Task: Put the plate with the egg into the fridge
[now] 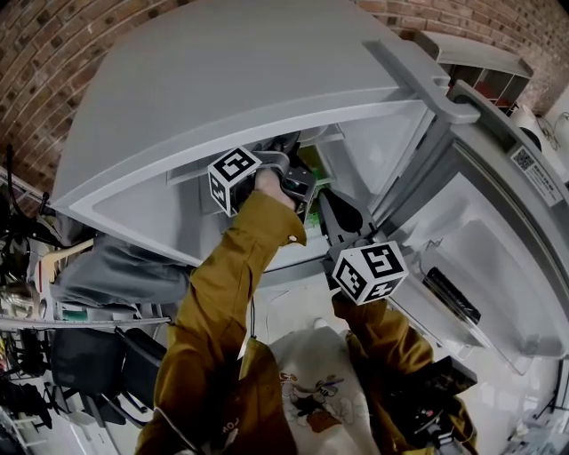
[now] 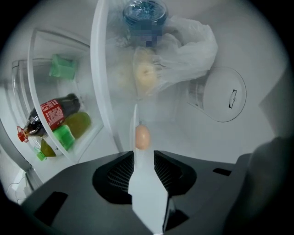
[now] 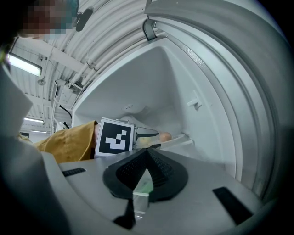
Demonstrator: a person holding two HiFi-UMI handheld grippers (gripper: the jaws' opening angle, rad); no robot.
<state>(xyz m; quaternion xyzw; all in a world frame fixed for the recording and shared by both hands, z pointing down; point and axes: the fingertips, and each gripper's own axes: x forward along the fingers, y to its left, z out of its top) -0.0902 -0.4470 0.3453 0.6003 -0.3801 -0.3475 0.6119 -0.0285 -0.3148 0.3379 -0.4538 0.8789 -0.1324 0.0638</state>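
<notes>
The grey fridge (image 1: 222, 80) stands open, and my left gripper (image 1: 300, 188) reaches inside it. In the left gripper view the white plate (image 2: 147, 188) shows edge-on between the fingers of the left gripper (image 2: 143, 153). The pale brown egg (image 2: 142, 137) lies on it just past the tips. The jaws stand a little apart around the plate's rim. My right gripper (image 1: 331, 206) hovers at the fridge opening beside the left one, shut with nothing in it (image 3: 147, 151). From there the egg (image 3: 164, 136) and the plate's edge (image 3: 181, 140) show beyond the left gripper's marker cube.
Inside the fridge are a plastic bag of food (image 2: 179, 50), a blue-lidded jar (image 2: 144, 13), a dark bottle with a red label (image 2: 48, 114) and a green bottle (image 2: 76, 124) in a clear bin. The open door (image 1: 498, 231) with its shelves stands at the right. A cluttered rack (image 1: 36, 311) is at the left.
</notes>
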